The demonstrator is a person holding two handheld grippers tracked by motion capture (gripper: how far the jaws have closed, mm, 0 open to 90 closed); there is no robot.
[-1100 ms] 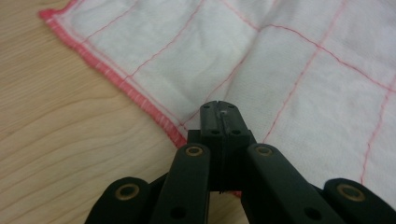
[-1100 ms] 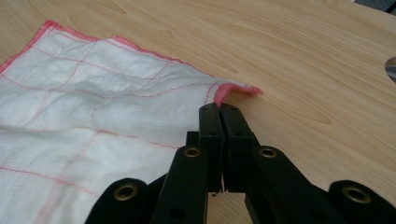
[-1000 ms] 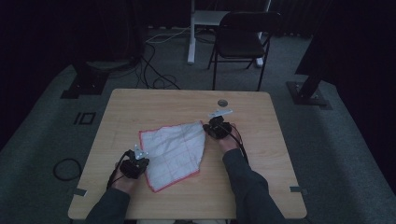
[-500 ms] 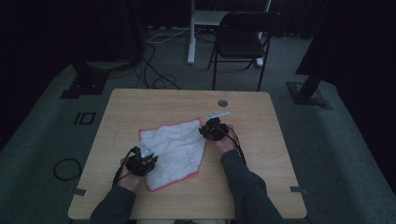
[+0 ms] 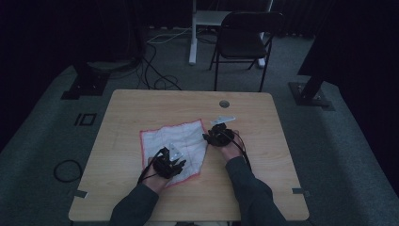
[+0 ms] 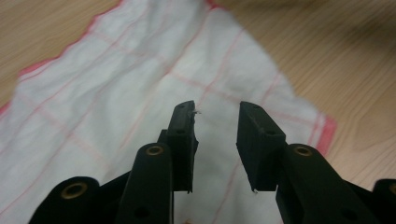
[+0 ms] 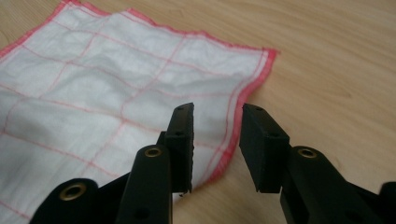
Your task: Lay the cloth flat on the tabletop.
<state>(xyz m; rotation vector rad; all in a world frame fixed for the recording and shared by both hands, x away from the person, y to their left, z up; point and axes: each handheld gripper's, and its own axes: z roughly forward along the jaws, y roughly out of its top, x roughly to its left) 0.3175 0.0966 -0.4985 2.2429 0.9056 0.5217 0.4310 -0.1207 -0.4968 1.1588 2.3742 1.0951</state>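
red-edged cloth [image 7: 116, 107] corner past the right gripper [image 7: 215, 122], chair [image 5: 247, 40] up high

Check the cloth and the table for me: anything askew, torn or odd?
Nothing looks damaged. The white cotton cloth with red grid lines and red hem lies rumpled and skewed to the edges of the light wooden table, one near corner apparently folded over. Both tools, left and right, stand open with nothing gripped.
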